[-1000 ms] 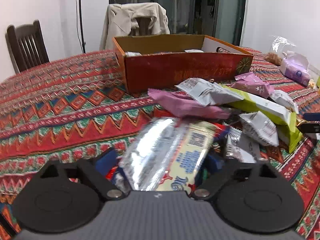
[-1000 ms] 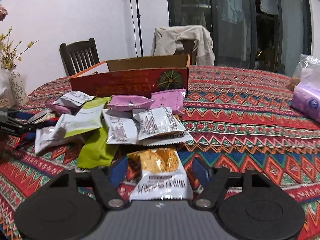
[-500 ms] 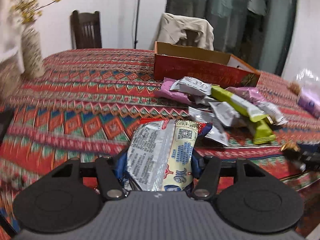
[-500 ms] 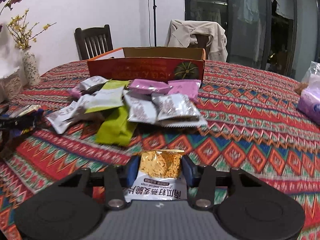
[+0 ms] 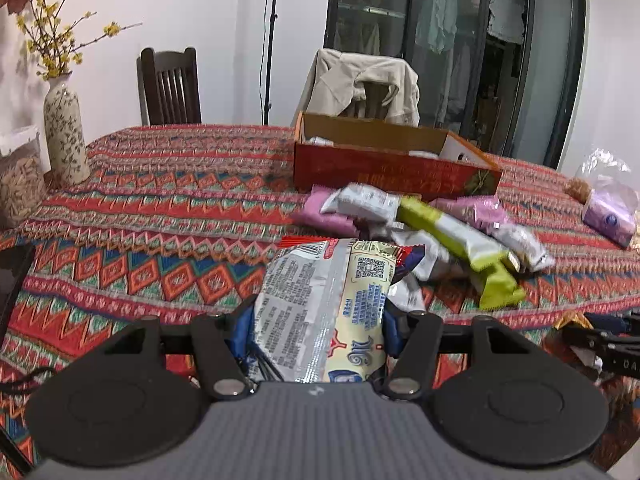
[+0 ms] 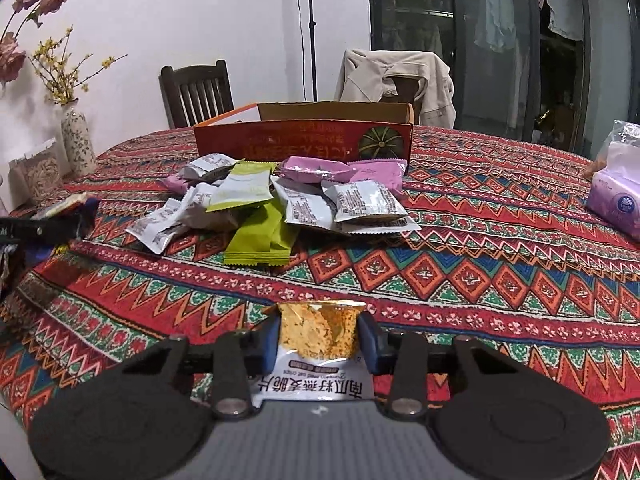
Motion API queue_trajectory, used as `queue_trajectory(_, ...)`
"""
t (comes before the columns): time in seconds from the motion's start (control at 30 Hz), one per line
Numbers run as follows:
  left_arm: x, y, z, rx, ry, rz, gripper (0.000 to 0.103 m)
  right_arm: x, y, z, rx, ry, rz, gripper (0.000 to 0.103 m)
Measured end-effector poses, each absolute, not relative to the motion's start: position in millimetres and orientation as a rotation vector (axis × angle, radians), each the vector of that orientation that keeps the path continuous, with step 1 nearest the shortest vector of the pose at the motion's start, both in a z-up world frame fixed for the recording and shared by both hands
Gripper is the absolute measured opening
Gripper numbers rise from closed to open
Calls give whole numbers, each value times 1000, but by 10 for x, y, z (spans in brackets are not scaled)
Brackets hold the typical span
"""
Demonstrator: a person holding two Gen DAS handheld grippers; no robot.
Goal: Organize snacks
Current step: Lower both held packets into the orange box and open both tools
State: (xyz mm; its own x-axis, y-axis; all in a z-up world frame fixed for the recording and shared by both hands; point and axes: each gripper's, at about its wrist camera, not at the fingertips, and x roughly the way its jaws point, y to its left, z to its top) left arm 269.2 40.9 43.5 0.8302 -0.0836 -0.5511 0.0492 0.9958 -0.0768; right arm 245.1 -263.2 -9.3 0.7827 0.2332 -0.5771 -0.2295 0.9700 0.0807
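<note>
My left gripper (image 5: 318, 330) is shut on a silver and cream snack packet (image 5: 324, 304), held above the table's near edge. My right gripper (image 6: 319, 340) is shut on a small packet with a golden top (image 6: 318, 334), also held above the near edge. A pile of snack packets, lime green (image 5: 456, 236), pink and white, lies mid-table; it also shows in the right wrist view (image 6: 276, 204). Behind it stands an open red cardboard box (image 5: 384, 160), also in the right wrist view (image 6: 304, 138), with a few packets inside.
A patterned cloth covers the table (image 6: 480, 264). A flower vase (image 5: 64, 136) and a jar stand at the left. A purple tissue pack (image 6: 616, 208) and a plastic bag lie at the right. Chairs stand behind the table. A dark object lies at the left edge (image 5: 12, 276).
Both grippers have pulled back from the pile toward the table's near edge, each carrying its packet. The pile and the box now look farther away.
</note>
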Motion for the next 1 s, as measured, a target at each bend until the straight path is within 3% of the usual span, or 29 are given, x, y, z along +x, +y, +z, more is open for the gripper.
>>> queue_trajectory(0.23,3361,375,820,-123,538,-121,61,2658,-2749,264,35,502,285,39)
queue_trajectory(0.53,4956,230,1277,-80,533,-81,61,3638,-2704,815,0,373,336,40)
queue_trajectory(0.77,6260,-22,982,-9,701,38,61,5161,-2585,975,70,490,375,40)
queue_trajectory(1.0,6815,-119,581,16,784,99,63,6788,-2177,634,84,691,267,40)
